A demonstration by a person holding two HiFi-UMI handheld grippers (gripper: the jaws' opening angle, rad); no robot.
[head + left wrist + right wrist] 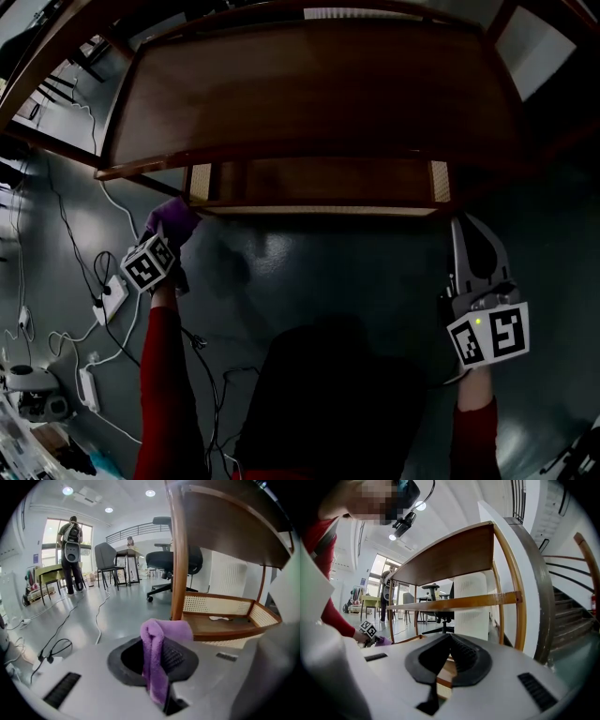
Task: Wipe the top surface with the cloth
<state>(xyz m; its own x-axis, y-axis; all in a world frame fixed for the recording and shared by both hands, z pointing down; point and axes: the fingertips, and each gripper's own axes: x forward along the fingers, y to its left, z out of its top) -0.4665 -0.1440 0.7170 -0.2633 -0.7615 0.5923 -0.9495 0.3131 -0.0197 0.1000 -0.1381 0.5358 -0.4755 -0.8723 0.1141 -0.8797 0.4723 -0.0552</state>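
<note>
Left tongs [160, 660] are pinching the purple cloth [171, 221], which folds over their tips so it is ready for wiping. It is at the front left corner of the table [309, 84], lower than the top and, I judge, not yet touching it. Right tongs [449, 641] are pressed together on nothing, low beside the table's front right corner, probably only waiting.
</note>
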